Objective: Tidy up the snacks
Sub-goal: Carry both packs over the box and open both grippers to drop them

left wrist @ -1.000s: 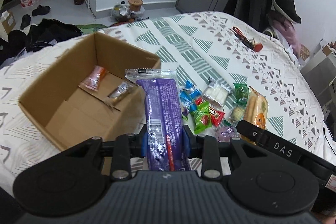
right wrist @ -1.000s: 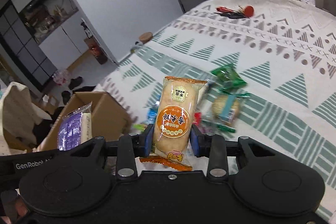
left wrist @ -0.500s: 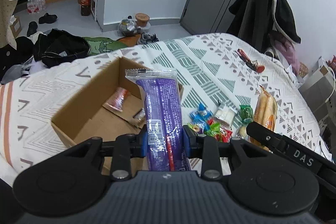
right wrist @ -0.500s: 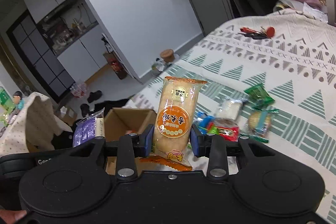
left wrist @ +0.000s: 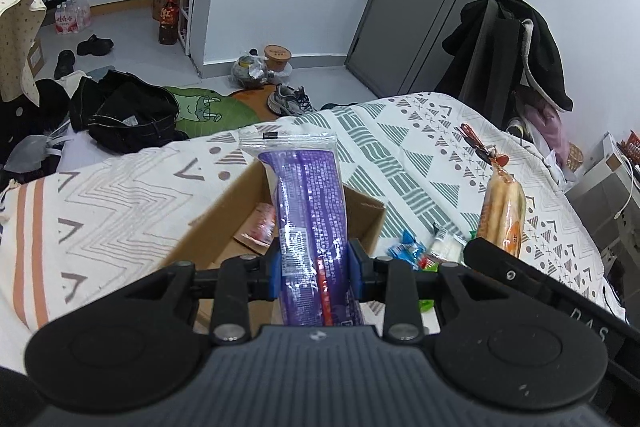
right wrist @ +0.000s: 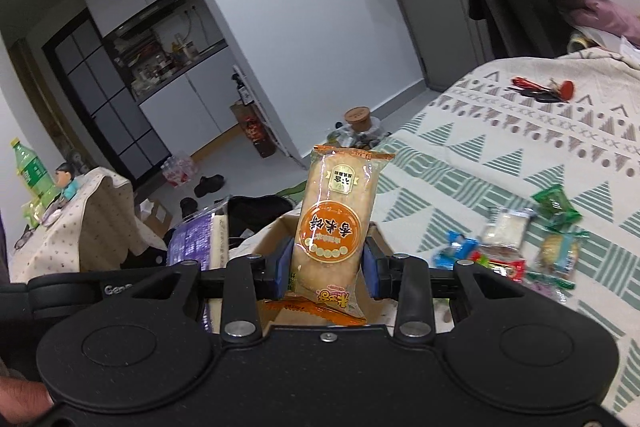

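1. Left wrist view: the left gripper [left wrist: 316, 264] is clamped on a purple pack [left wrist: 310, 223], its blue pads pressed to the pack's two long edges near the lower third.
2. Right wrist view: the right gripper [right wrist: 327, 264] is clamped on an orange pack [right wrist: 332, 233] in the same way, low on its length.
3. Each pack stands with its long axis running straight out from the jaws, crimped top end pointing forward and up, away from the camera. The purple one is the longer. The orange one's print reads upside down from here.
4. Beyond the left jaws, partly hidden behind the purple pack, sits the open box [left wrist: 224, 223], with a small wrapped snack or two on its floor. It lies ahead of and below both packs.
5. To the right of the left jaws, loose snacks [left wrist: 424, 247] lie on the bedspread [left wrist: 400, 147], well clear of the box.
6. The step in hand looks like carrying both packs to the box. To do it well, I would bring each pack over the opening, tip its far end down so the long axis lies along the box's longer side, lower it close to the floor, then release.
7. The purple pack may need to lie on the diagonal. Place one at a time so the grippers do not crowd each other.
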`<state>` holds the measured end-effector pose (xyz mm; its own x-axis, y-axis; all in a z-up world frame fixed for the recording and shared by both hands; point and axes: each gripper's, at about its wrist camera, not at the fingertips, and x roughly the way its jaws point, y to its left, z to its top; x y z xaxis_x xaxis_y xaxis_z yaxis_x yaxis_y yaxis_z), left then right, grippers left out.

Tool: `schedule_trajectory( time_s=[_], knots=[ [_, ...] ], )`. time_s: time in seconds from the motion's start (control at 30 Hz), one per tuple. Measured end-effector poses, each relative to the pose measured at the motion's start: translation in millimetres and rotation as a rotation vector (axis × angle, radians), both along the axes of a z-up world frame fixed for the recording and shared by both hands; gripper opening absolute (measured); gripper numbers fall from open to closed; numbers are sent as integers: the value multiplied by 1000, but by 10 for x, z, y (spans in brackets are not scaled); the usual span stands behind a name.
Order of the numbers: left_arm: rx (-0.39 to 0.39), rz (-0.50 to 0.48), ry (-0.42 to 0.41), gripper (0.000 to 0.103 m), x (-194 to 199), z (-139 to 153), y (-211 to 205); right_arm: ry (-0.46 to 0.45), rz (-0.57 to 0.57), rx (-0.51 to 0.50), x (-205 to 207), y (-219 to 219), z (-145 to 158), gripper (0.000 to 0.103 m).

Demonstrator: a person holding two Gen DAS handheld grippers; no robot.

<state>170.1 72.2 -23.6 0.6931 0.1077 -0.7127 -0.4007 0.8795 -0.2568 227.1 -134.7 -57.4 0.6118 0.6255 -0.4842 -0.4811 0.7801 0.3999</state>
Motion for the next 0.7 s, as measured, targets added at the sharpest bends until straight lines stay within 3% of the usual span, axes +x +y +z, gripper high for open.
schedule_trajectory(
  time_s=[0.5, 0.7],
  knots=[
    [-23, -77, 64, 31, 262, -329, 433, 2, 50, -57, 119, 382, -232, 35],
    [-24, -108, 108, 31, 444, -527, 508, 50, 51, -59, 213, 475, -329, 35]
  ],
)
